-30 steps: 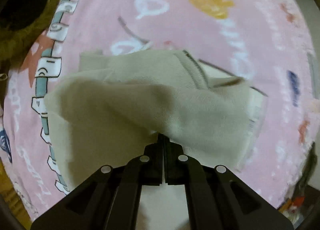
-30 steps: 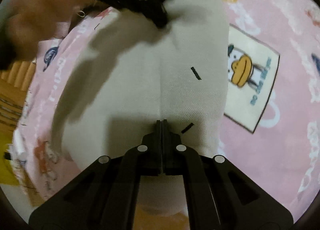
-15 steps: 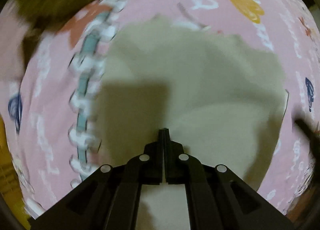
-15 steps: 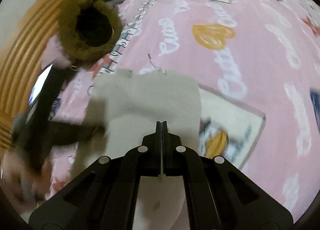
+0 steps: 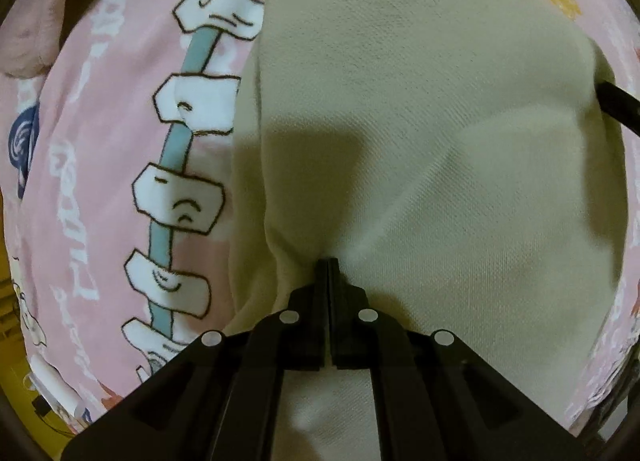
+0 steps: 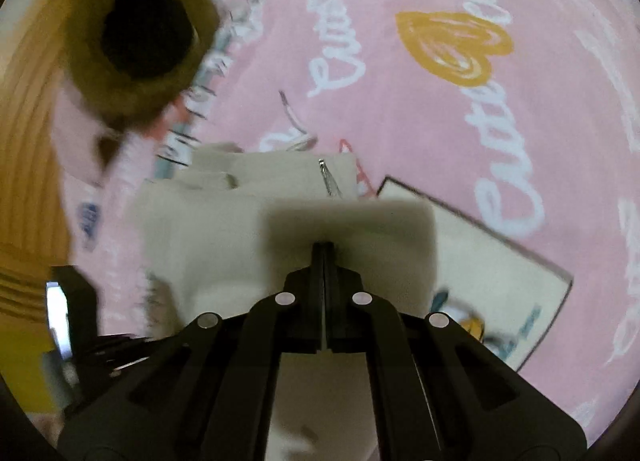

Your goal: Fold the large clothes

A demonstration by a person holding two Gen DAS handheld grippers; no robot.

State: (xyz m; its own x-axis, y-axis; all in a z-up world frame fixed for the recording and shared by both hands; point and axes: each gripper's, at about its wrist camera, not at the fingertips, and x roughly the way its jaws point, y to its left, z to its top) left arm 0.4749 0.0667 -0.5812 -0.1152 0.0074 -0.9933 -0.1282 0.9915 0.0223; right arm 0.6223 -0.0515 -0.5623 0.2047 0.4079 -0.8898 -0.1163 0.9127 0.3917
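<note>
Beige knit cloth, the garment (image 5: pixel 420 121) being folded, lies spread over a pink printed blanket (image 5: pixel 100 141) and fills most of the left wrist view, with an upper layer doubled over a lower one along its left edge. The left gripper (image 5: pixel 328 265) points down at it with its fingers clenched on a pinch of the fabric, creases running out from the tips. In the right wrist view the right gripper (image 6: pixel 323 249) is likewise clamped on a raised fold of the same garment (image 6: pixel 224 229), which hangs over flatter layers further off, one carrying a short zipper (image 6: pixel 330 181). The main risk, as I judge it, is that the two pinches are thin: a pull across the blanket could slip a layer out of either grip, so the fold would drop unevenly. Dragging could also bunch the lower layers or ruck the blanket itself, since the soft surface gives no firm backing. If the hands travel at different rates the folded edge will skew. A brown furry thing with a dark centre (image 6: pixel 140 37) sits near the garment's far corner and might catch a swinging edge.
</note>
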